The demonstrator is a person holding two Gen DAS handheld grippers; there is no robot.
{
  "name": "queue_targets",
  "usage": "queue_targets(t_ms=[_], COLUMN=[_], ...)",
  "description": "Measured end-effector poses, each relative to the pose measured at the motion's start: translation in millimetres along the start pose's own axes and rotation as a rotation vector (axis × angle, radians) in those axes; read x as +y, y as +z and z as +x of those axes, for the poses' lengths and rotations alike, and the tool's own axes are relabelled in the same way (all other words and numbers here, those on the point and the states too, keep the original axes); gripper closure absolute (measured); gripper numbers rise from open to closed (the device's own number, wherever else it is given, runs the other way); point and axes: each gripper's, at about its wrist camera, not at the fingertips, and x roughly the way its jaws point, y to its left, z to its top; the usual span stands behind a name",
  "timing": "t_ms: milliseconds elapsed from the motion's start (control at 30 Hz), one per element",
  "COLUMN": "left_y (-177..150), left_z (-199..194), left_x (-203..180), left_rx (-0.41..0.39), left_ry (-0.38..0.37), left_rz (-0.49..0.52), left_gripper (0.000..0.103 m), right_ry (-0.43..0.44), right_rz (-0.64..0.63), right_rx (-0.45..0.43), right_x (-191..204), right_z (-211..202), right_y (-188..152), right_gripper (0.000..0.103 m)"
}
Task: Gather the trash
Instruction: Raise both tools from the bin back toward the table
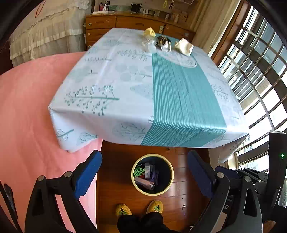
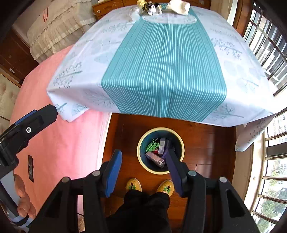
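Note:
A round bin [image 1: 138, 187] with a cream rim stands on the wood floor in front of the table; it holds several wrappers and boxes and also shows in the right wrist view [image 2: 141, 162]. At the table's far end lie a yellow crumpled paper [image 1: 150, 32], a clear plastic wrapper [image 1: 148, 44], a dark patterned wad [image 1: 162, 43] and a white crumpled bag [image 1: 184, 46]; the bag also shows in the right wrist view [image 2: 178, 6]. My left gripper [image 1: 144, 164] is open and empty above the bin. My right gripper [image 2: 143, 157] is open and empty above the bin.
The table [image 1: 125, 86] has a white and teal cloth hanging over its edges. A pink bed [image 1: 26, 116] lies to the left. A wooden dresser [image 1: 125, 22] stands behind the table. Barred windows [image 1: 260, 62] are on the right. The person's yellow slippers [image 2: 133, 185] are by the bin.

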Motion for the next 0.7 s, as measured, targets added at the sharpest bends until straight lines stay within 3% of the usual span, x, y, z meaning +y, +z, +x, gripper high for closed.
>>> queue_targets(t_ms=[200,467,700], left_y=[40,90,128], left_z=[-55,-105,-104], left_x=[-15,-22,-20], left_rx=[-0.093,-0.22,-0.207], left_ry=[-0.021,-0.004,-0.033], left_rz=[0.063,0.144,0.135], left_gripper=[0.008,0.008,0.008], right_ry=[-0.013,-0.05,-0.054], right_rz=[0.019,0.015,0.03], right_rx=[-0.144,-0.313,-0.409], right_x=[8,21,18], right_z=[-66,-119,-144], right_y=[33,73,113], right_gripper=[0.051,0.051,0.051])
